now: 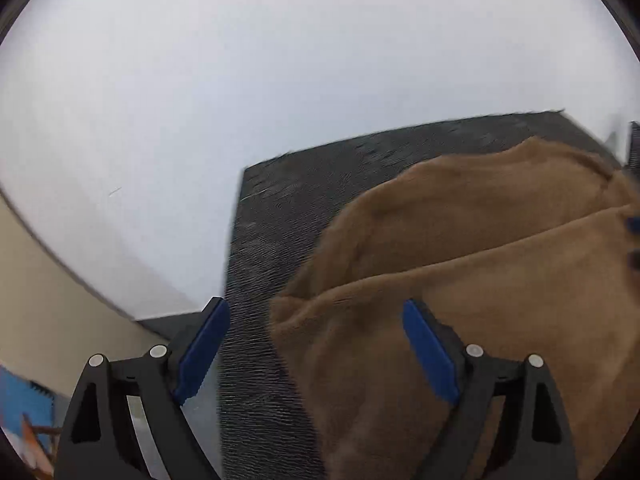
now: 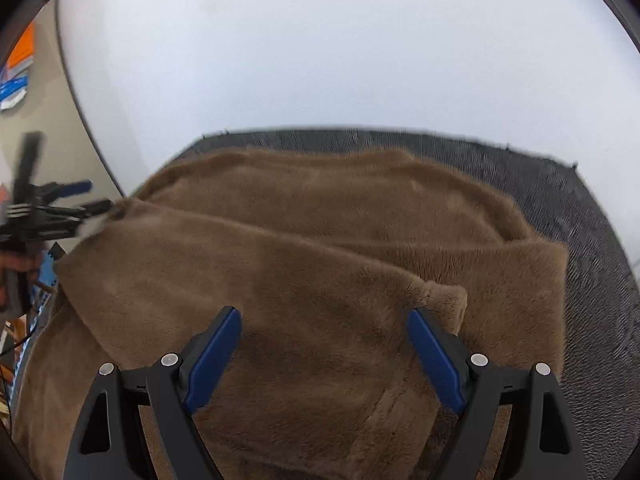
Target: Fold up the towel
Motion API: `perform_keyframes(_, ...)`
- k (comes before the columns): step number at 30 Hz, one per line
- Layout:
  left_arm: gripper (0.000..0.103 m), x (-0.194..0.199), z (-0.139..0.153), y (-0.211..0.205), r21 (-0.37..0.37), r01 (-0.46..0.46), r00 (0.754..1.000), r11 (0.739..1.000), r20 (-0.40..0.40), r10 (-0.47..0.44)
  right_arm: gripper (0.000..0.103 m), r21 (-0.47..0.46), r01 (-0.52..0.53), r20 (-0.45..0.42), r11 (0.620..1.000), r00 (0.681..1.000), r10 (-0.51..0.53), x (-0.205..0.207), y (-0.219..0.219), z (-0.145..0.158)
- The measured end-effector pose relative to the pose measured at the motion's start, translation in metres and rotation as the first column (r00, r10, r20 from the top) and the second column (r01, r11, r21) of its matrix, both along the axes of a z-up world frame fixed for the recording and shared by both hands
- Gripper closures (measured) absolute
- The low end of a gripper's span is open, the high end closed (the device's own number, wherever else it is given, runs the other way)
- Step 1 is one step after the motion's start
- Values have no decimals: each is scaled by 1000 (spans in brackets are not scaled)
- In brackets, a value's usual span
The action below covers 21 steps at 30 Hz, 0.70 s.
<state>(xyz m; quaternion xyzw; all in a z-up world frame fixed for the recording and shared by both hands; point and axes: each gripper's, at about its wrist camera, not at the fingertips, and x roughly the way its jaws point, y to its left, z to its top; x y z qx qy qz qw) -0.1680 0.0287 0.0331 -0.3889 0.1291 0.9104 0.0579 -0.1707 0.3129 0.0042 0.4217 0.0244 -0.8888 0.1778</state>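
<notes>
A fuzzy brown towel [image 2: 304, 280] lies on a dark gray mat [image 2: 580, 208] in the middle and lower part of the right wrist view, and it is bunched up with one layer folded over another. A fold line runs across it from the left side down to the lower right, where a corner of the top layer [image 2: 452, 300] sits just beside the right finger of the right gripper [image 2: 325, 354]. That gripper hangs over the towel with its blue pads [image 2: 212, 360] spread wide apart, and nothing is pinched between them. In the left wrist view the towel [image 1: 500, 280] fills the right side and the mat [image 1: 272, 240] shows as a dark strip to its left. The left gripper [image 1: 316, 350] is wide open too, with one blue pad over the mat and the other over the towel's edge, and it has hold of nothing. The left gripper [image 2: 80, 208] also shows at the left edge of the right wrist view, blurry, right by the towel's far left corner. A white wall [image 2: 320, 40] fills the top of both views. No words or labels can be read anywhere.
</notes>
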Motion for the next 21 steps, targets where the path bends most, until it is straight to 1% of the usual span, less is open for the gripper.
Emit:
perform_keyframes(1,10,3,1,8,13,40,999,999,1,-40,14,18,-14,2,1000,1000,14,-2,-1,-5)
perform_keyframes(2,10,3,-2,13,17,66,998,998,13,-66,8,33,-34,-9,999,999,35,-2,-3,-6)
perform_keyframes(4,10,0,-11,23,17,106,993,994,46,-107,7,56,-48,-4,997,999,48,-3,-9,-7)
perform_keyframes(6,10,-6,-27,25,-17,97,991,995,96,-95,6,94,-57,-7,994,998,58,-3,-13,-9)
perform_keyframes(7,9,-10,-35,23,-10,89,989,996,116,-87,5,104,-62,-7,993,998,63,-5,-14,-10)
perform_keyframes(8,8,-15,-42,20,6,81,988,997,133,-81,4,115,-67,-8,991,998,69,-6,-15,-11)
perform_keyframes(9,4,-18,-46,14,42,59,988,997,142,-64,4,125,-72,-8,990,997,74,-7,-16,-11)
perform_keyframes(10,3,-21,-48,7,83,31,988,996,150,-44,3,135,-76,-9,988,997,78,-9,-17,-13)
perform_keyframes(11,3,-23,-49,2,114,12,986,993,163,-31,3,148,-77,-10,986,997,80,-11,-19,-13)
perform_keyframes(12,3,-23,-48,-1,126,0,985,992,173,-22,2,160,-79,-11,984,997,82,-12,-20,-14)
perform_keyframes(14,3,-17,-42,-3,113,-15,985,993,173,-5,2,168,-84,-13,982,996,87,-13,-21,-14)
perform_keyframes(16,2,-1,-32,0,101,-7,988,995,155,-8,2,148,-89,-21,985,995,93,-8,-14,-10)
perform_keyframes(19,2,22,-15,4,104,45,992,994,109,-56,2,129,-25,-52,991,998,32,9,7,7)
perform_keyframes(21,2,40,-8,11,97,88,992,991,87,-96,2,101,36,-83,994,996,-28,24,32,20)
